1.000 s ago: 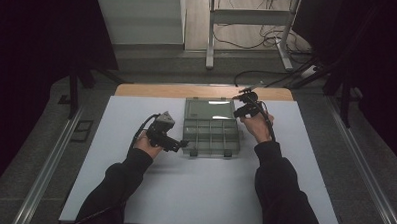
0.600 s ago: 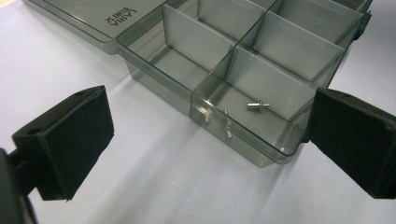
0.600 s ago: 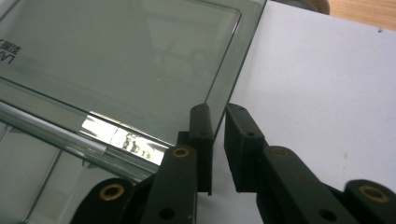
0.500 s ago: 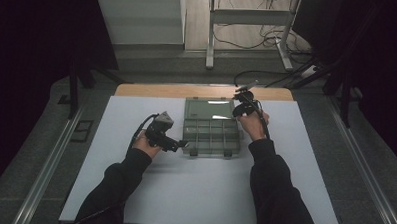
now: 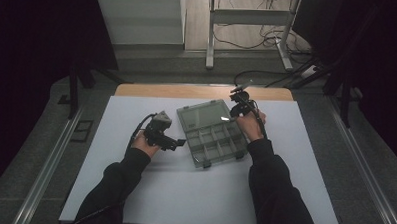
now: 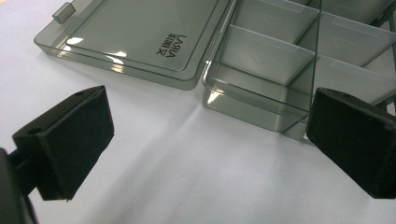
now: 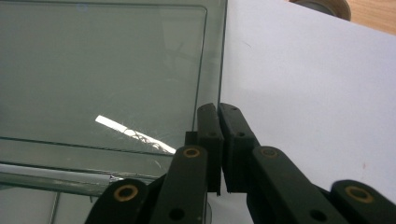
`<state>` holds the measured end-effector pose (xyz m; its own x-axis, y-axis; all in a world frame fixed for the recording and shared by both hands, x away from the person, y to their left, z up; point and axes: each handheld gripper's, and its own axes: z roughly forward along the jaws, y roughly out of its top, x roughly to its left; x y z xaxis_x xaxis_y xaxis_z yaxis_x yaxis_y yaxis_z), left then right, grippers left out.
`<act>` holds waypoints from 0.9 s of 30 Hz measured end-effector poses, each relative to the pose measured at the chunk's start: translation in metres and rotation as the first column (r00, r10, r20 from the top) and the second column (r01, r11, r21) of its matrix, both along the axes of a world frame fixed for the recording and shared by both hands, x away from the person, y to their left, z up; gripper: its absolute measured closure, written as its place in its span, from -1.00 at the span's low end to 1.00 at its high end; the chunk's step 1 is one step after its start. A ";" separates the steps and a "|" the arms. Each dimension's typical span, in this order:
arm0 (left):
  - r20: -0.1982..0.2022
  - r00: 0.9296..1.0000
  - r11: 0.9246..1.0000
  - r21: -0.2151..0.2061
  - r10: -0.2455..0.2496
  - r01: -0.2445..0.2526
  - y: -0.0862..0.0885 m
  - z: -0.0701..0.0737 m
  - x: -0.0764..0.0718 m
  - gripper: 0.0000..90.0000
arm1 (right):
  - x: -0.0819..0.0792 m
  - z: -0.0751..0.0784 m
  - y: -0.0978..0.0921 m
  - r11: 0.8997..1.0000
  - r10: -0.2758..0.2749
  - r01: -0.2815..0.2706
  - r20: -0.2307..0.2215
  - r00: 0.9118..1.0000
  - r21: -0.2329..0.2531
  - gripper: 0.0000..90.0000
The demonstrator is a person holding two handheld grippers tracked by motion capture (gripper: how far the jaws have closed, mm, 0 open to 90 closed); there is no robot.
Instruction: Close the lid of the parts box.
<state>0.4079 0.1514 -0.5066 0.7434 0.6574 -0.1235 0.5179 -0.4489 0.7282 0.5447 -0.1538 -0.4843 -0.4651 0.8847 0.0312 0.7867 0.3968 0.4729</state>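
Observation:
A smoky clear organiser box (image 5: 218, 142) lies open mid-table, several empty compartments in its base (image 6: 271, 60). Its lid (image 5: 204, 116) is folded flat toward the far side. My right gripper (image 5: 237, 101) is at the lid's far right edge. In the right gripper view the gripper (image 7: 219, 140) has its jaws pressed together on the rim of the lid (image 7: 102, 70). My left gripper (image 5: 178, 143) rests just left of the base. In the left gripper view it (image 6: 210, 149) is open, its pads wide apart, with bare table between them and the lid (image 6: 140, 37) ahead.
The white table top (image 5: 208, 197) has bare room in front of the box and on both sides. A wooden strip (image 5: 152, 90) runs along the far edge. Beyond it stand a metal frame (image 5: 249, 23) and loose cables on the floor.
The box has turned a little on the table, its right side now farther away. My right gripper has shifted slightly left with the lid's edge. The left gripper has barely moved.

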 end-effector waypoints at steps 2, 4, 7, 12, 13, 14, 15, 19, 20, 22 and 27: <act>-0.001 1.000 1.000 -0.003 0.005 -0.005 0.000 -0.001 0.001 -0.96 | 0.003 -0.001 0.000 1.000 -0.001 0.001 -0.001 1.000 0.009 0.81; 0.001 1.000 1.000 0.010 0.007 -0.007 0.001 -0.001 0.001 -0.95 | 0.006 -0.002 0.000 1.000 -0.006 0.006 0.002 1.000 0.013 0.81; -0.003 1.000 1.000 0.012 0.012 -0.012 0.002 -0.003 0.001 -0.95 | 0.011 -0.003 0.003 1.000 -0.010 0.010 0.005 1.000 0.018 0.88; -0.022 0.999 0.999 -0.014 0.037 -0.038 0.007 -0.005 0.003 -0.94 | 0.010 -0.003 0.006 1.000 -0.010 0.011 0.021 1.000 -0.005 0.96; -0.026 0.999 0.999 -0.019 0.044 -0.045 0.008 -0.005 0.004 -0.92 | 0.009 -0.003 0.006 1.000 -0.010 0.010 0.027 1.000 -0.004 0.96; -0.023 0.999 0.999 -0.019 0.046 -0.047 0.009 -0.005 0.005 -0.91 | 0.008 -0.003 0.005 1.000 -0.009 0.009 0.033 0.999 -0.004 0.96; -0.020 0.998 0.998 -0.019 0.051 -0.052 0.010 -0.005 0.005 -0.87 | 0.007 -0.002 0.005 1.000 -0.011 0.011 0.040 0.999 0.001 0.96; -0.028 0.998 0.998 -0.044 0.051 -0.052 0.014 -0.007 0.009 -0.60 | 0.003 0.001 0.002 1.000 -0.013 0.011 0.064 0.998 0.027 0.96; -0.028 0.998 0.998 -0.045 0.050 -0.051 0.014 -0.008 0.009 -0.53 | 0.002 0.002 0.001 0.999 -0.011 0.009 0.069 0.998 0.032 0.96; -0.022 0.999 0.998 -0.031 0.049 -0.050 0.014 -0.010 0.011 -0.34 | 0.001 0.003 -0.001 0.999 -0.008 0.005 0.083 0.996 0.043 0.96; -0.044 0.997 0.998 -0.027 0.057 -0.058 0.014 -0.017 0.017 0.27 | -0.003 0.002 -0.006 0.998 -0.011 0.004 0.102 0.995 0.069 0.96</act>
<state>0.4248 0.1655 -0.5238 0.6983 0.6944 -0.1740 0.5734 -0.3971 0.7166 0.5418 -0.1599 -0.4819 -0.4619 0.8858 0.0445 0.7360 0.3548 0.5766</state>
